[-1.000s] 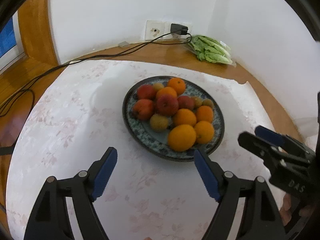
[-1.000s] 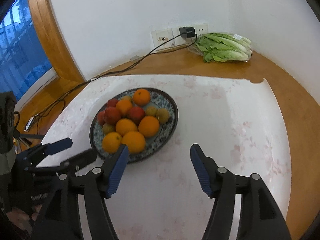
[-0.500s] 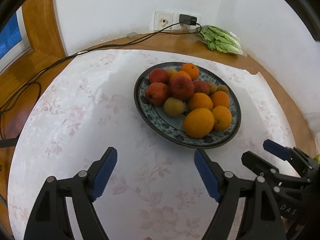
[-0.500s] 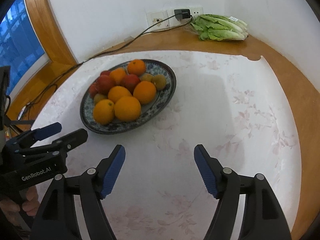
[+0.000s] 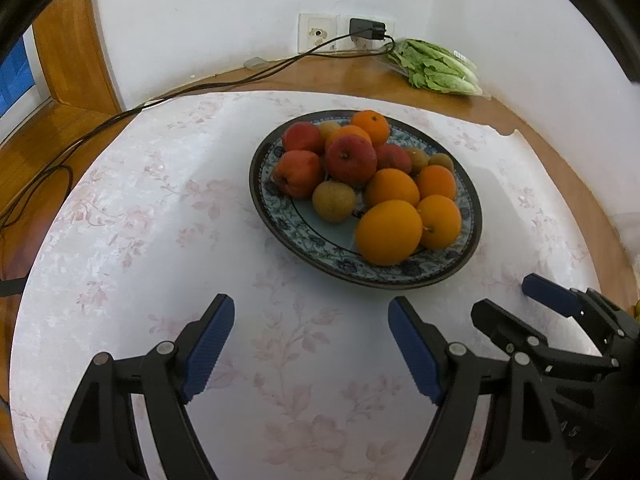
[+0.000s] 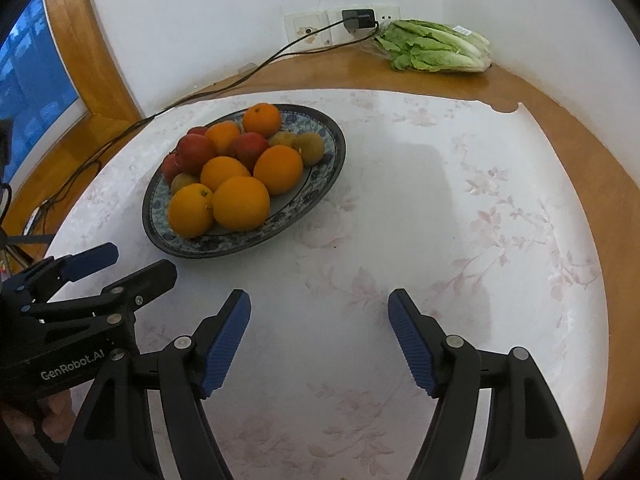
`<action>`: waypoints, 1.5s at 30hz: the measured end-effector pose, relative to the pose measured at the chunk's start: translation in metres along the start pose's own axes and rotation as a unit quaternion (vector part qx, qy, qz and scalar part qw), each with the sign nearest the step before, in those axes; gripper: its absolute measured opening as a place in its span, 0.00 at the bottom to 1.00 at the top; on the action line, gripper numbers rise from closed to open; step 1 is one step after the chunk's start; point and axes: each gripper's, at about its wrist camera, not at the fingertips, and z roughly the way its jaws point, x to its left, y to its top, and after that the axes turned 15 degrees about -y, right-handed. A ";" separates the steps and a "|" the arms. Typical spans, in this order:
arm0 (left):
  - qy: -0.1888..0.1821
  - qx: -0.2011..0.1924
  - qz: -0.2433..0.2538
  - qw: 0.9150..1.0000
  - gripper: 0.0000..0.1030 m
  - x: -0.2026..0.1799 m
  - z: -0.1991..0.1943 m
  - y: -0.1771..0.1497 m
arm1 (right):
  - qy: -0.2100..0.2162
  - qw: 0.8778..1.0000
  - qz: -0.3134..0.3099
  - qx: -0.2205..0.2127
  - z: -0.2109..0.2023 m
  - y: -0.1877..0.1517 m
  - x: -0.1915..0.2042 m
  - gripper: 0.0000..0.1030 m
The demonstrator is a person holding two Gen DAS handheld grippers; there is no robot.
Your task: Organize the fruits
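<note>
a round wooden worktop (image 5: 532,120) fills both views, most of it covered by a pale floral tablecloth (image 5: 200,240) whose far right edge has a small torn notch. a blue-patterned plate (image 5: 276,216) sits on the cloth toward the far half of the worktop, a little left of centre in the right wrist view, and holds all the fruit in a heap: oranges (image 5: 389,232) crowd the near and right side of the plate, red apples (image 5: 351,158) sit at its left and middle, and small brownish fruits (image 5: 333,201) are tucked between them and along the far right rim. one more orange tops the far edge of the pile.

the left hand-held gripper (image 5: 311,344) hangs over the near part of the cloth, short of the plate's near rim, its blue-padded fingers spread wide with nothing between them. the right hand-held gripper (image 6: 319,338) hangs over bare cloth to the right of the plate, also near the front edge, its fingers wide apart and empty. each tool shows at the side of the other's view, and part of a hand (image 6: 52,408) grips the left one's handle.

at the far edge of the worktop, against the white wall, a bag of lettuce (image 6: 436,46) lies beside a wall socket (image 6: 308,32) with a black plug (image 6: 358,20); its cable (image 5: 120,118) trails left along the wood, past the cloth's far left edge.
</note>
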 end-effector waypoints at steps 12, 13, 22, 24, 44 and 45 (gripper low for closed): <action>0.001 -0.004 -0.004 1.000 0.80 0.001 -0.001 0.000 | -0.006 1.000 -0.003 -0.002 0.000 0.000 0.001 0.71; 0.001 -0.004 -0.005 1.000 0.80 0.002 -0.001 0.000 | -0.006 1.000 -0.003 -0.002 0.000 0.000 0.001 0.72; 0.003 -0.001 -0.007 1.000 0.80 0.003 0.000 0.000 | -0.008 1.000 -0.005 -0.002 0.000 -0.001 0.002 0.72; 0.002 -0.001 -0.007 1.000 0.80 0.003 -0.001 0.000 | -0.008 1.000 -0.005 -0.002 0.000 -0.001 0.002 0.72; 0.004 0.000 -0.007 1.000 0.80 0.003 -0.001 -0.001 | -0.008 1.000 -0.005 -0.003 0.001 -0.002 0.002 0.73; 0.004 0.001 -0.007 1.000 0.80 0.003 -0.001 -0.001 | -0.008 1.000 -0.006 -0.003 0.001 -0.002 0.002 0.73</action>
